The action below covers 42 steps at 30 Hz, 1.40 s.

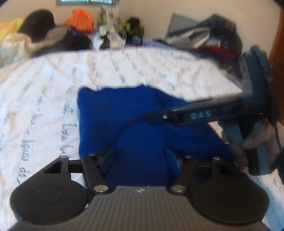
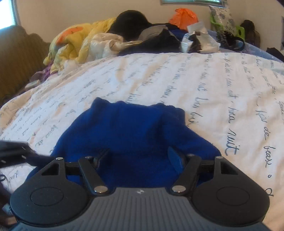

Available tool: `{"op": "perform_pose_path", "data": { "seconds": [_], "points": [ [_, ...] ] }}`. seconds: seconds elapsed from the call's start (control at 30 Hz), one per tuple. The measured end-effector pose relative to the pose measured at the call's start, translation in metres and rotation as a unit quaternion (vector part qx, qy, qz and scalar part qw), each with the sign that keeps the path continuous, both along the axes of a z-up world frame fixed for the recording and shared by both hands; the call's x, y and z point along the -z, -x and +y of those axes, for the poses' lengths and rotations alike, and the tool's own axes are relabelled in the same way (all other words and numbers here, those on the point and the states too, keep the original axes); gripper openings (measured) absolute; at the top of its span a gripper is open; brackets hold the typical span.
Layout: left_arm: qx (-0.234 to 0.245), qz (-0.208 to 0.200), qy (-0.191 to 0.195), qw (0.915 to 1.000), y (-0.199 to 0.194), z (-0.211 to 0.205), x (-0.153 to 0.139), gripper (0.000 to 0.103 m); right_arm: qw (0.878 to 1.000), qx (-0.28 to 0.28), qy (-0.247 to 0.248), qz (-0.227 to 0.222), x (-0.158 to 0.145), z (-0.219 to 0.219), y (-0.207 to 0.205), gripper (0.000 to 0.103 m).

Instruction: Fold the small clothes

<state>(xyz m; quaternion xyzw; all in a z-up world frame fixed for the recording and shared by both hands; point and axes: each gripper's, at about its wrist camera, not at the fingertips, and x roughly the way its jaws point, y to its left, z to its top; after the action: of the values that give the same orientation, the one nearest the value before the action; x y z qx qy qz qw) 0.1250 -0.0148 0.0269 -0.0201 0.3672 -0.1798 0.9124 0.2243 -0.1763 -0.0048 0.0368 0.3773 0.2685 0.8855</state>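
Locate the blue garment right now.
The blue garment lies on the white script-printed bedspread, low and central in both wrist views, directly ahead of both grippers' open fingers, nearer than the clutter pile.

Soft daylight from windows [image 2: 10,16] along the top edges lights both views evenly, with faint shadows. The left view is motion-blurred throughout; the right is sharper. Fisheye bending curves the bed [image 2: 195,80], and corners darken.

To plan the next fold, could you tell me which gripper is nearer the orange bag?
Left gripper: over the blue garment's side facing the orange bag; right gripper sits beyond it.
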Motion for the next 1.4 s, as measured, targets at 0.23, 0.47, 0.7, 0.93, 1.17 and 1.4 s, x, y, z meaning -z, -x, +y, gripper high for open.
{"op": "perform_pose_path", "data": {
  "seconds": [0.23, 0.47, 0.7, 0.93, 1.17, 1.4],
  "points": [
    [-0.059, 0.04, 0.092, 0.9932, 0.036, 0.063, -0.015, 0.092, 0.991, 0.042, -0.105, 0.072, -0.049, -0.082, 0.083, 0.076],
    [-0.056, 0.115, 0.093, 0.9874, 0.006, 0.044, 0.007, 0.046, 0.953, 0.034, -0.234, 0.192, 0.0, -0.103, 0.098, 0.052],
    [-0.052, 0.123, 0.092, 0.9867, -0.006, 0.044, -0.044, 0.022, 0.955, 0.014, -0.238, 0.177, -0.037, -0.09, 0.074, 0.018],
    [-0.034, 0.072, 0.037, 0.9961, 0.072, 0.051, -0.044, 0.09, 0.97, -0.022, -0.186, 0.154, -0.08, -0.106, 0.14, 0.065],
    [-0.076, 0.124, 0.079, 0.9862, 0.106, 0.067, 0.004, 0.068, 0.959, 0.057, -0.209, 0.18, -0.03, -0.132, 0.198, 0.091],
    [-0.032, 0.078, -0.017, 0.9963, 0.119, 0.033, 0.008, 0.025, 0.989, -0.018, -0.068, 0.127, -0.028, -0.093, 0.197, 0.008]
  ]
}}
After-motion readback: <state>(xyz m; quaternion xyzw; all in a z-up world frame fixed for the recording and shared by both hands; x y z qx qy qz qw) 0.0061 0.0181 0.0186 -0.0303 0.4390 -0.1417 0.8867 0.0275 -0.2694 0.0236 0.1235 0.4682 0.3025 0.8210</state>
